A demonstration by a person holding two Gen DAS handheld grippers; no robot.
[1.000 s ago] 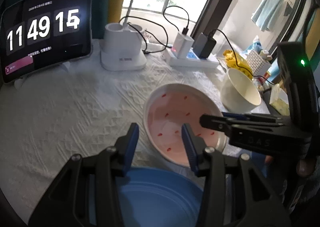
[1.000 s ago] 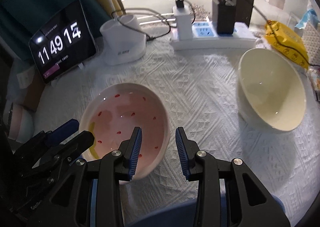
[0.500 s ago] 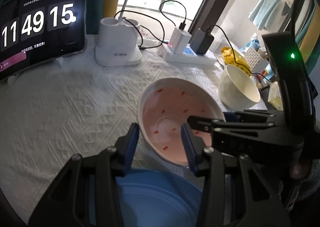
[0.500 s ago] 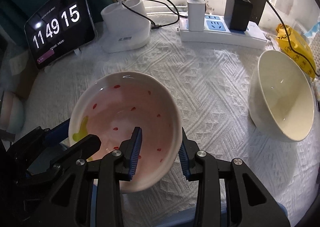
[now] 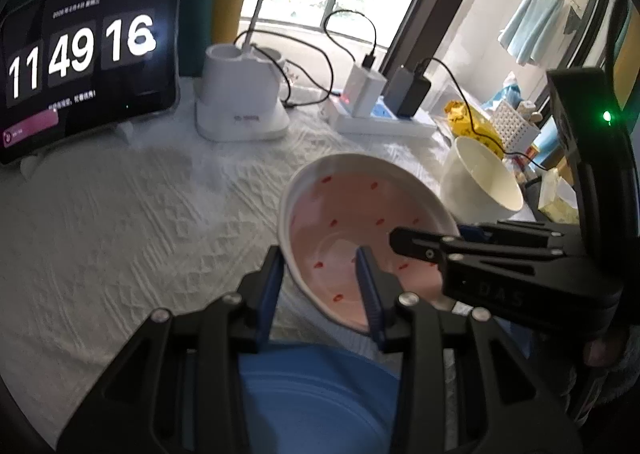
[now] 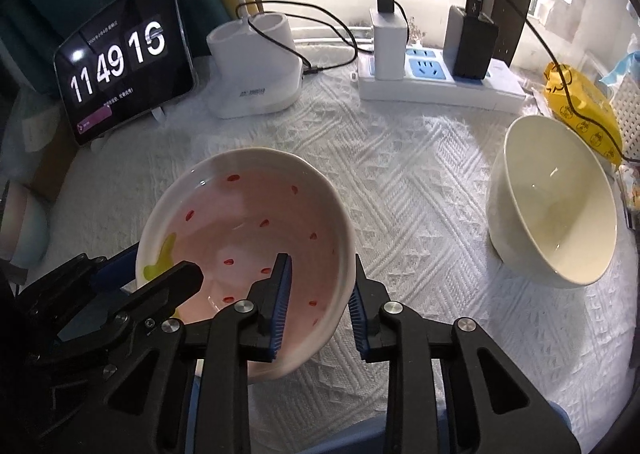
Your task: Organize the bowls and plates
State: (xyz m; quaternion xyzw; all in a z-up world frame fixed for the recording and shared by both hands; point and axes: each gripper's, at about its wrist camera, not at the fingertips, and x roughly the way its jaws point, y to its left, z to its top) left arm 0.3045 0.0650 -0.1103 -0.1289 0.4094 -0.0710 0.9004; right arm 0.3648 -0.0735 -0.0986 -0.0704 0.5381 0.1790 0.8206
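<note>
Since the earlier pictures, both pairs of jaws have been closing on the pink bowl (image 6: pixel 248 242), which is now raised and tilted over the white tablecloth (image 6: pixel 420 213) where it earlier sat flat. The left gripper (image 5: pixel 320 286) is set across the bowl's near-left rim, one pad outside and one inside; the right gripper (image 6: pixel 318 298) is set across the near-right rim likewise. In both, the jaws stand narrowed about the wall, and the pads appear to bear on it.

As a judgement, the task is at an early stage: nothing is seen stacked yet. The pink bowl is held well to the left of the cream bowl (image 6: pixel 556 209), which is untouched on the cloth. A blue plate (image 5: pixel 316 402) lies just below the pink bowl (at the table's near edge), and the bowl is probably meant to go on it or into the cream bowl.

Counted, largest first: one tablecloth, one blue plate, two bowls, two grippers.
</note>
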